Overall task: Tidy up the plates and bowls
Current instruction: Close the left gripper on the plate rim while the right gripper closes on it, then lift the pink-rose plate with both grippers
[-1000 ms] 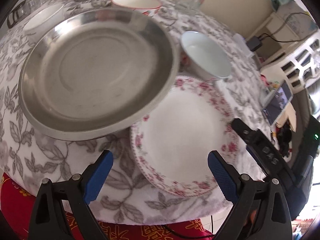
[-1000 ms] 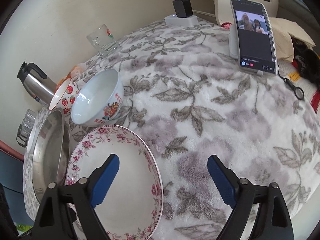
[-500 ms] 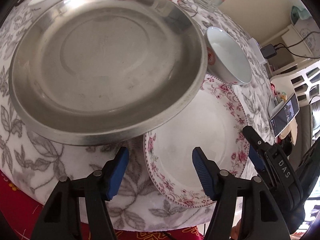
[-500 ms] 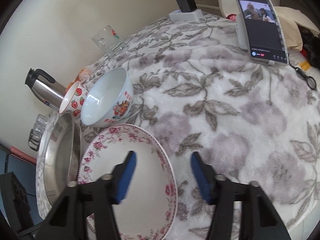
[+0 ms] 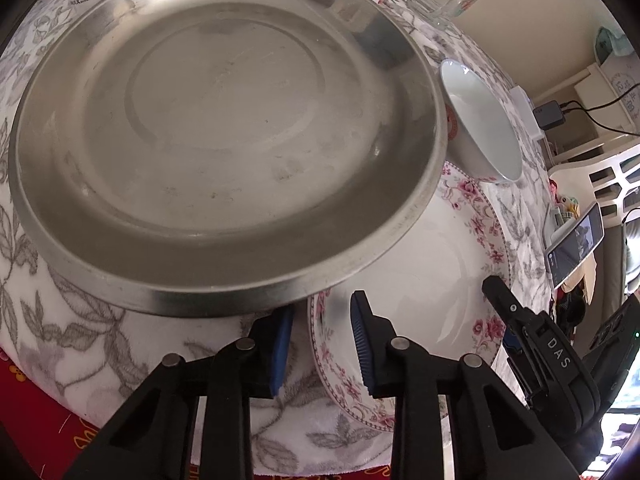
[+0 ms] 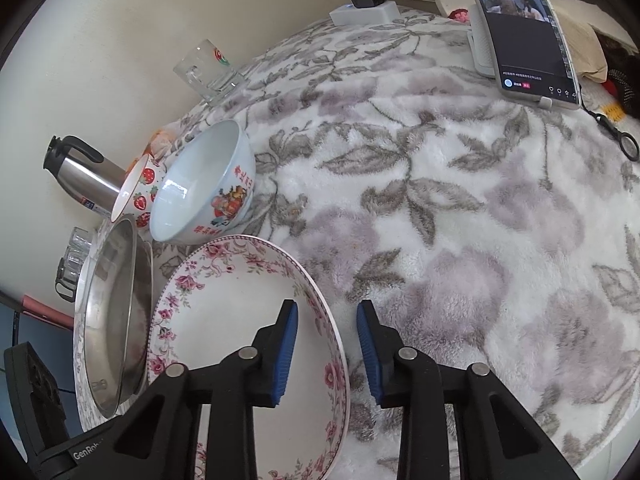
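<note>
A: At the table's near edge, your left gripper [image 5: 320, 344] and right gripper [image 6: 327, 354] each straddle the floral plate's [image 6: 240, 320] rim from opposite sides, jaws narrowed but not yet pinching.

B: And the steel plate [image 5: 224, 120]?

A: It overlaps the floral one's far side. Close both on the rim evenly, then slide the plate out low and level so the steel doesn't drop or knock the bowl [image 6: 204, 184].

Surface draped in fleecy white cloth with grey leaf print [image 6: 460, 216]. Directly on it: round steel pan [image 5: 224, 128], rose-rimmed white plate [image 6: 240, 320], white printed bowl [image 6: 204, 184], clear glass mug [image 6: 208, 68], propped smartphone [image 6: 524, 28].
</note>
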`<move>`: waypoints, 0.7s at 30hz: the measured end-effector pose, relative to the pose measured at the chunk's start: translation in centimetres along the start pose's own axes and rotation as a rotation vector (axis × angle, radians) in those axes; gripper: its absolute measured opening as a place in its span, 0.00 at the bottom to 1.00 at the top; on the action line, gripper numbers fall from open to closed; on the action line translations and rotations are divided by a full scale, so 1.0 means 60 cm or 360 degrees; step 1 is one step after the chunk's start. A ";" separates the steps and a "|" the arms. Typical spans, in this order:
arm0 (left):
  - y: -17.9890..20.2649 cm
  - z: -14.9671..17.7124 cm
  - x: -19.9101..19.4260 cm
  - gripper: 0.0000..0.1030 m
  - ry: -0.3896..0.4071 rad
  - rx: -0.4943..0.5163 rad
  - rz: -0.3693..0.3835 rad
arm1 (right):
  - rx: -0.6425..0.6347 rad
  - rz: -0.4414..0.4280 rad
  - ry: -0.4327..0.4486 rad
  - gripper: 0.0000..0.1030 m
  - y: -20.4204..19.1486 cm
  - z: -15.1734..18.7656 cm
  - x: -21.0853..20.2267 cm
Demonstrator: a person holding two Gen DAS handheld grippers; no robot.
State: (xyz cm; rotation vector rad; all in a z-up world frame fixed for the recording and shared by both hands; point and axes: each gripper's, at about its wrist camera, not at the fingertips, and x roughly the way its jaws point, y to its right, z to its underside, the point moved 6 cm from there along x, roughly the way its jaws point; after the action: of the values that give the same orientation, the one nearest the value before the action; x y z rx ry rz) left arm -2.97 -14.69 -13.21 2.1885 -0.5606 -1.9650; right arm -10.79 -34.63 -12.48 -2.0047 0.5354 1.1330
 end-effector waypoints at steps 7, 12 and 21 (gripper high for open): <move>0.000 -0.011 0.002 0.30 0.0032 0.0023 -0.0006 | -0.0043 -0.0004 -0.0003 0.25 -0.010 0.002 0.005; 0.007 -0.017 0.003 0.29 0.0049 0.0042 -0.0013 | -0.0053 0.0014 -0.0012 0.24 -0.009 0.003 0.009; 0.029 -0.025 0.012 0.29 0.0111 0.0132 -0.0042 | -0.0084 0.0057 -0.0008 0.24 -0.011 0.003 0.012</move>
State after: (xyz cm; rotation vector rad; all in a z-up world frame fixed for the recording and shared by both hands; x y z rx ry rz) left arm -1.74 -16.77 -13.06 2.3150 -0.6168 -1.9027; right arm -10.07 -34.09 -12.87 -2.0442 0.5460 1.1854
